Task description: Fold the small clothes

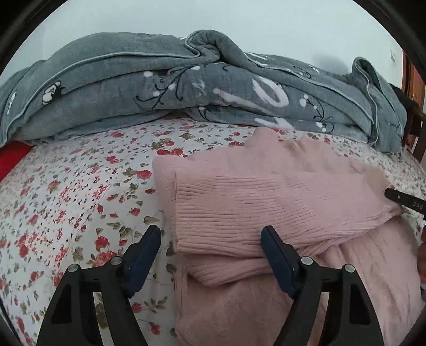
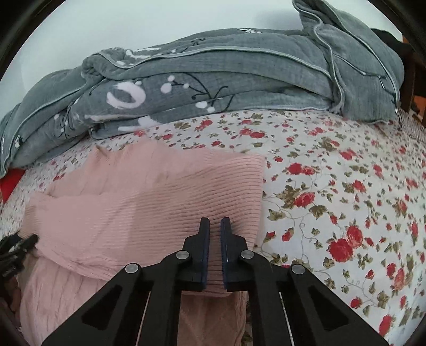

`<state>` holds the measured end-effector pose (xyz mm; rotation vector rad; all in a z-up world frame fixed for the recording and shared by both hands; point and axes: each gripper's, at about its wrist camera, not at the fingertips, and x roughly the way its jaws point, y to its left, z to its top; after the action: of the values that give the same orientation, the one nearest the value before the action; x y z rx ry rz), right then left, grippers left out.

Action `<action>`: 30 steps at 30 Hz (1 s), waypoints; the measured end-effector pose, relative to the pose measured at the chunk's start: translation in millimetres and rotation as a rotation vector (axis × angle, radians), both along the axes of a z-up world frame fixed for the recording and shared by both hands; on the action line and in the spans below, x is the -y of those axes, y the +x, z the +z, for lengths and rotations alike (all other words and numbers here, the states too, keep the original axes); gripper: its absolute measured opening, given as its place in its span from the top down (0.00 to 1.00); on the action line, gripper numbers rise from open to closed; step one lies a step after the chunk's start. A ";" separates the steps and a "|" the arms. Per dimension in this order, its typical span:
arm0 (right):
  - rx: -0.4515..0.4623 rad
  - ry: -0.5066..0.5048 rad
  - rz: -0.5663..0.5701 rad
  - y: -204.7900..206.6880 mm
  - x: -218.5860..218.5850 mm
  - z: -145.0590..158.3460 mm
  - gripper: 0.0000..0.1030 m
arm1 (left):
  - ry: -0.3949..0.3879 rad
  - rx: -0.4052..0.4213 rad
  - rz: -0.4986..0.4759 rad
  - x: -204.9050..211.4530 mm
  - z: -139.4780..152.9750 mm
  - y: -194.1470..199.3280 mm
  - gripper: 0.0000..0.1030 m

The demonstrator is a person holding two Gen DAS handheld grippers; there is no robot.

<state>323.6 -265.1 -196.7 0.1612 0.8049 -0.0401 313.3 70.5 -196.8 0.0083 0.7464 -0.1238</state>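
A pink ribbed knit garment (image 1: 266, 207) is being displayed lying partly folded on the floral bedsheet (image 1: 80, 186), its ribbed upper layer doubled across a smoother pink layer underneath.

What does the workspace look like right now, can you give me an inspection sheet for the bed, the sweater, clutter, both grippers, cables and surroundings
Surface: bed with a floral sheet, white with red roses.
Job's things: pink ribbed sweater, partly folded, its ribbed part laid over the rest.
Clutter: grey quilt bunched along the far side; a red item at the left edge, too little shown to identify.
Grippers: left gripper open, one finger over the sweater's edge, nothing gripped; right gripper shut, above the sweater, no cloth seen between its fingers.
Cables: nothing seen.
Surroundings: pale wall behind; brown wooden furniture at far right.
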 end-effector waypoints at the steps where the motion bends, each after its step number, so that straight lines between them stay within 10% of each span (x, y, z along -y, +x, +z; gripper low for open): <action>1: 0.001 0.000 0.000 -0.1 -0.3 -0.3 0.94 | -0.004 -0.015 0.003 -1.4 -1.5 1.8 0.24; 30: 0.062 0.001 0.071 -9.0 -10.0 8.9 0.78 | -0.033 -0.065 0.017 -2.3 -11.5 18.8 0.20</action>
<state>314.6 -255.1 -187.8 0.1347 0.7481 0.0320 332.1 72.9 -208.3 -0.0334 0.8091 -0.1205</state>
